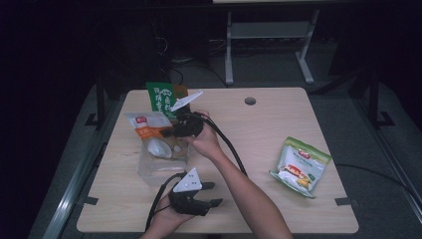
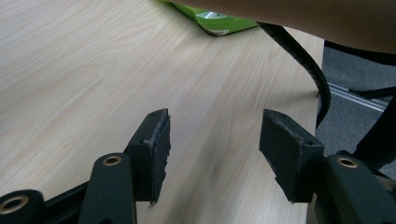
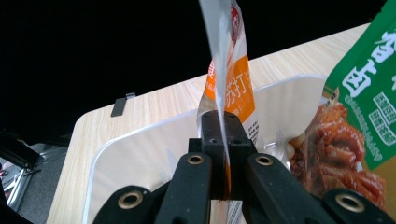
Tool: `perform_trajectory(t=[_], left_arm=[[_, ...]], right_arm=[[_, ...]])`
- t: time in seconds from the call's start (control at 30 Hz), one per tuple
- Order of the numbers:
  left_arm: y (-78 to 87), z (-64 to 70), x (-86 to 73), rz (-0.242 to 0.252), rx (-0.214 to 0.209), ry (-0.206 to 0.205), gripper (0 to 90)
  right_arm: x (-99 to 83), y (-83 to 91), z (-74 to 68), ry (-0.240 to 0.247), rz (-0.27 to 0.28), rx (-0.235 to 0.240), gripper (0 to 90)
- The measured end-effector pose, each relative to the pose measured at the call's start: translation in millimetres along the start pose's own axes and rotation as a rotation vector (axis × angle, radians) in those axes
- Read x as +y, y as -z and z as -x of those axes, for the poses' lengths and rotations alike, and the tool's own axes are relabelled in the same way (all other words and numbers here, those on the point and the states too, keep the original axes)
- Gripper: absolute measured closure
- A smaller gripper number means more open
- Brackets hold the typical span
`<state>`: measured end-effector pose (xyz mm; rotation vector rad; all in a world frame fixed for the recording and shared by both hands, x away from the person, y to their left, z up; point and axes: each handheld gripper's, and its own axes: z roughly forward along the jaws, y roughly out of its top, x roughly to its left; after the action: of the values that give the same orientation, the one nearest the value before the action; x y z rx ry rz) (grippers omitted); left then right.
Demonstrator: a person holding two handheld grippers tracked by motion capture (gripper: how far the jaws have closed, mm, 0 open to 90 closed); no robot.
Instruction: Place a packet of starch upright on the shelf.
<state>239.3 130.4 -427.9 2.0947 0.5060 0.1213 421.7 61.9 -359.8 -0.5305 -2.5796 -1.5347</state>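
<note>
Looks like mid-drop: right gripper (image 3: 223,154) pinched tight on the orange-white snack pack (image 3: 231,88) over the clear bin (image 3: 140,154) left of centre, left gripper (image 2: 212,154) gaping empty, so next it just lowers and lets go.

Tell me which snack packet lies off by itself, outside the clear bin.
The light green packet near the table's right edge; the orange-and-white packet and dark green packet are at the bin.

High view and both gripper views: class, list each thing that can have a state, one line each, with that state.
Left hand-held gripper: open, holds nothing, low over the table.
Right hand-held gripper: shut on the orange-and-white packet.
Orange-and-white packet: pinched at its edge, upright over the clear tub.
Green packet: standing in the clear tub.
Light green packet: lying flat on the table, untouched.
</note>
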Motion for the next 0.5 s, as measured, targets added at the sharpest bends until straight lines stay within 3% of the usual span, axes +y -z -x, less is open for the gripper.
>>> perform_trajectory(t=[0.5], left_arm=[[-0.8, 0.1, -0.3, -0.006, 0.005, -0.006, 42.6]], right_arm=[[-10.2, 4.7, 3.9, -0.014, -0.004, -0.004, 89.9]])
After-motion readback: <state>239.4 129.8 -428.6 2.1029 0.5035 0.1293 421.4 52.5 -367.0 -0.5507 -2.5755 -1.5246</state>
